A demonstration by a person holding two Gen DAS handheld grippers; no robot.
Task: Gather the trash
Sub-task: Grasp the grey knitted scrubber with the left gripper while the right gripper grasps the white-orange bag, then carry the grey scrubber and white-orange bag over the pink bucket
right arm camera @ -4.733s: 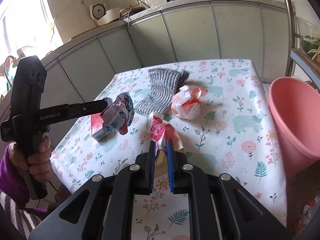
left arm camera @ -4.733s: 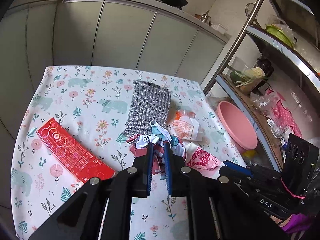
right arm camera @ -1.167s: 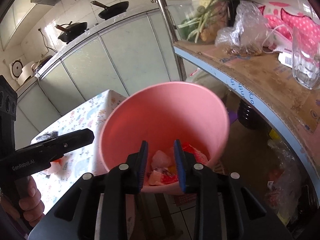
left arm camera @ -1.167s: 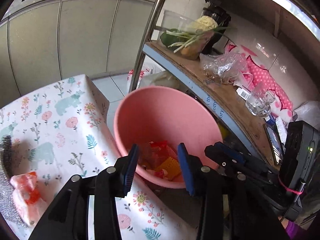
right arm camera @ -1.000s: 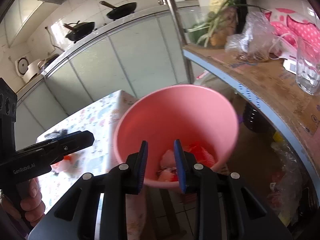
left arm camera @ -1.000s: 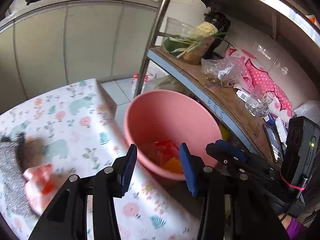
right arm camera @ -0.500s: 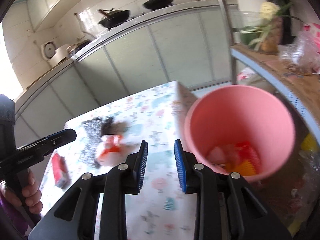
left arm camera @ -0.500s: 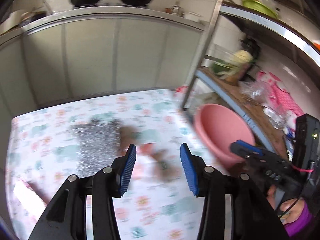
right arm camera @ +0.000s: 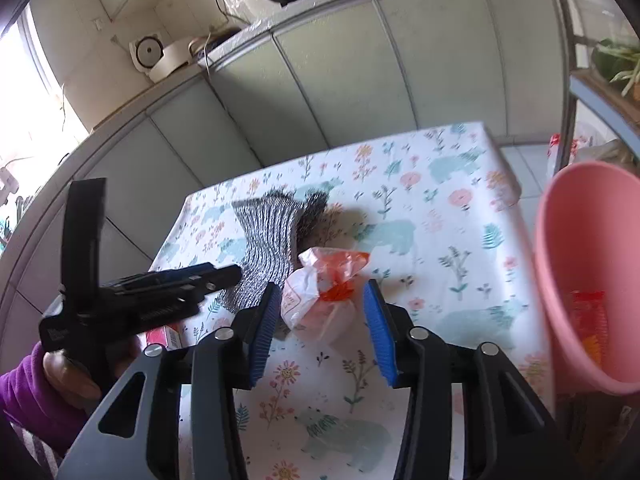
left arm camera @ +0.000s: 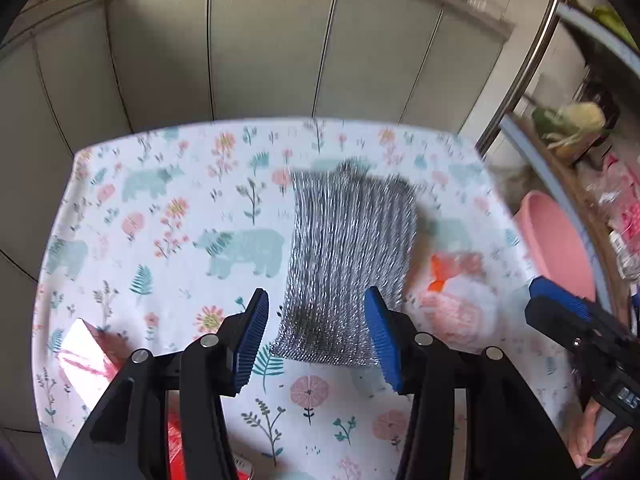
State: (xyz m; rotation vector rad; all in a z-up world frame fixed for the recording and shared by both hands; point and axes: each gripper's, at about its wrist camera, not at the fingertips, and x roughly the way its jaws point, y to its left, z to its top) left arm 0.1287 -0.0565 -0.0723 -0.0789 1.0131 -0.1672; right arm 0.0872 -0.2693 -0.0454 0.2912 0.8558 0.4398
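with my right tool (right arm camera: 322, 330) spread wide, i should centre it over the crumpled bag (right arm camera: 324, 292) on the counter (right arm camera: 440, 240) before squeezing.

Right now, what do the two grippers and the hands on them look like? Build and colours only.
Both grippers are matte black with angular cut-out frames, silver screw heads and ribbed blue finger pads. The left gripper has a pistol-style handle with faint white lettering, seen from the right wrist; the left hand wears a purple sleeve. The right gripper matches; white digits show on its body, and only a bit of the right hand shows.
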